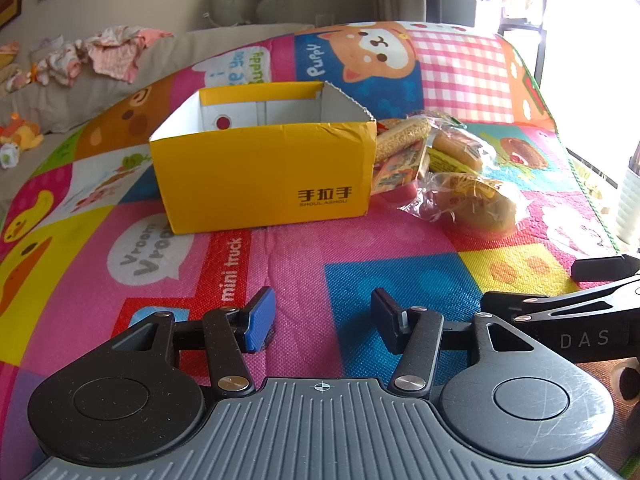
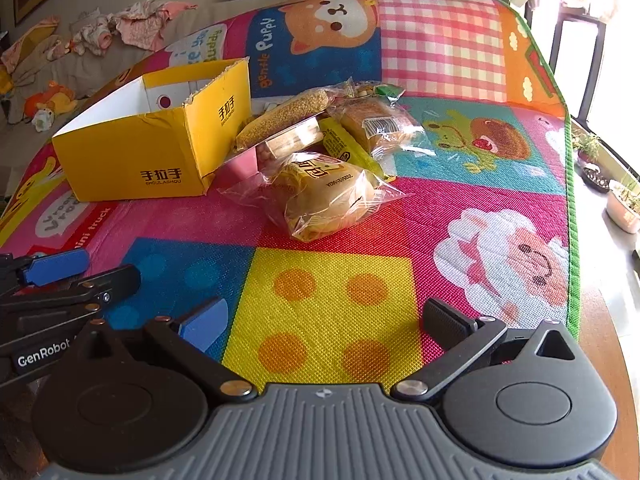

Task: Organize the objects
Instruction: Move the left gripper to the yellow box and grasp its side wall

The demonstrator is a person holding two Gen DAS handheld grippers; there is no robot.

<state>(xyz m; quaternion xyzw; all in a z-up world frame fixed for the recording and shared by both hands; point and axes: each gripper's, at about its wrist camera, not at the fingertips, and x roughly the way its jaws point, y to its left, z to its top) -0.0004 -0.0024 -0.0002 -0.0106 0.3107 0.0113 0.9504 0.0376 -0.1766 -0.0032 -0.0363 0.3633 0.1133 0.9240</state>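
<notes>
An open yellow cardboard box [image 1: 260, 172] printed with black characters stands on a bright cartoon play mat [image 1: 304, 256], at about 11 o'clock in the left wrist view and 10 o'clock in the right wrist view. Nothing can be made out lying inside it from these angles. Just beside its right wall, at about 1 o'clock in the left view, lies a cluster of wrapped snacks. Nearest the camera is a bun in clear plastic [image 2: 324, 200]. Behind it a sesame-coated bar in a clear wrapper [image 2: 280, 120] leans on a flat printed packet [image 1: 396, 168], close against the box. A second wrapped bun with a barcode label [image 2: 378, 124] lies farther back, with a yellow-green packet [image 2: 344, 146] between the two buns.

The left claw [image 1: 322, 322] hovers low over the mat at 6 o'clock, its jaws apart and holding nothing, well apart from the box. The right claw [image 2: 326, 320] also sits at 6 o'clock in its own view, jaws spread wider and empty, well short of the snacks. Each claw shows at the edge of the other's view.

Beyond the mat at 10 o'clock, a grey sofa [image 1: 120, 80] carries crumpled pink clothes [image 1: 108, 54] and a small orange plush toy [image 1: 22, 134].
</notes>
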